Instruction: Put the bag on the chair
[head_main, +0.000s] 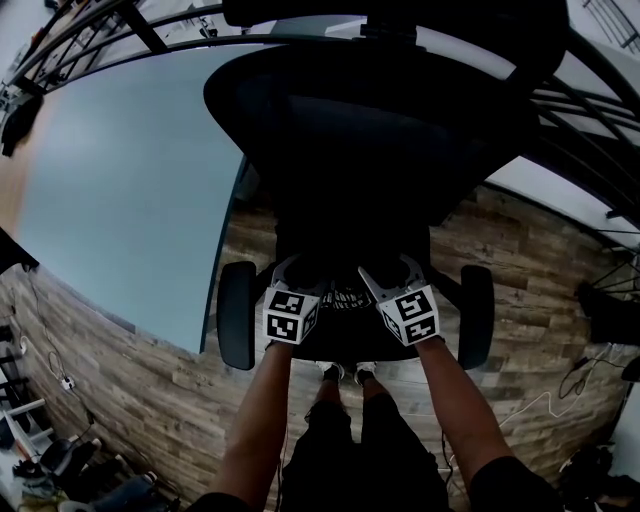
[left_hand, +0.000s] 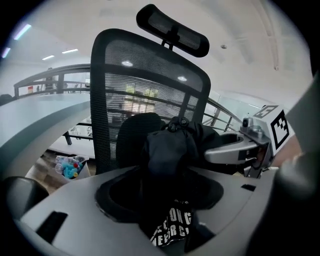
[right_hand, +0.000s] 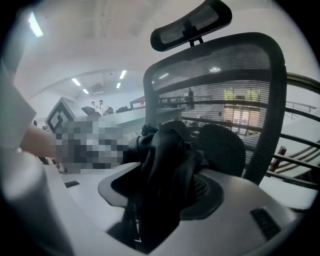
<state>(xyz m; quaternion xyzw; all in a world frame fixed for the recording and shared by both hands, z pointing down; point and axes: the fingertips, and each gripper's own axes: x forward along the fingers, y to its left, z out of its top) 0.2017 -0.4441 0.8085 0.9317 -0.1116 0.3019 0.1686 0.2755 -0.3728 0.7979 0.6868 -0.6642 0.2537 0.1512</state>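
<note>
A black cloth bag (left_hand: 170, 150) with white print on a hanging flap sits bunched on the seat of a black mesh office chair (left_hand: 145, 75), in front of its backrest. In the head view the bag is lost against the dark seat (head_main: 345, 250). My left gripper (head_main: 300, 280) and right gripper (head_main: 385, 278) reach side by side over the seat's front edge. Both stand open, with bag fabric (right_hand: 167, 160) lying loosely between the jaws of each. One finger (left_hand: 230, 150) of the right gripper shows beside the bag in the left gripper view.
The chair's armrests (head_main: 237, 315) (head_main: 476, 315) flank my grippers. A large pale curved table (head_main: 120, 170) lies to the left over the wood floor (head_main: 520, 250). My own shoes (head_main: 345, 372) stand below the seat. A box of coloured items (left_hand: 70, 165) sits behind the chair, with railings beyond.
</note>
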